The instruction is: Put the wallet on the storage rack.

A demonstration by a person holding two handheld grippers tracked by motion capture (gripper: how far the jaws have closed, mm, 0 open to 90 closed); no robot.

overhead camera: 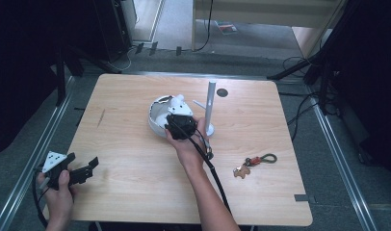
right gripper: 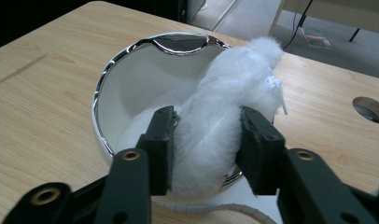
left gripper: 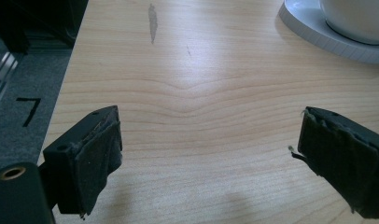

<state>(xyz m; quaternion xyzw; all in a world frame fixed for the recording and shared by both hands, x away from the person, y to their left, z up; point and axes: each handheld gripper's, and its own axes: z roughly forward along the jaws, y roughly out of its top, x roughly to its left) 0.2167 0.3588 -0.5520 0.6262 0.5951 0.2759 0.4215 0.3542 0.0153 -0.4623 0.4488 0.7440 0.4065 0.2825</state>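
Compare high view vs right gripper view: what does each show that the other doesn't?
High view alone: the left gripper at the table's near left edge, the grey post on its base, and the keyring lying to the right.

Right gripper view alone: the fingers flanking the white fluffy toy, and the bowl's shiny chrome rim.

Both: the white bowl with the toy draped over its edge, the right gripper at it, the wooden table and its round hole.

My claw (right gripper: 206,140) has a fluffy white plush toy (right gripper: 225,116) draped over the rim of the white, chrome-edged bowl (right gripper: 103,93) at mid-table.
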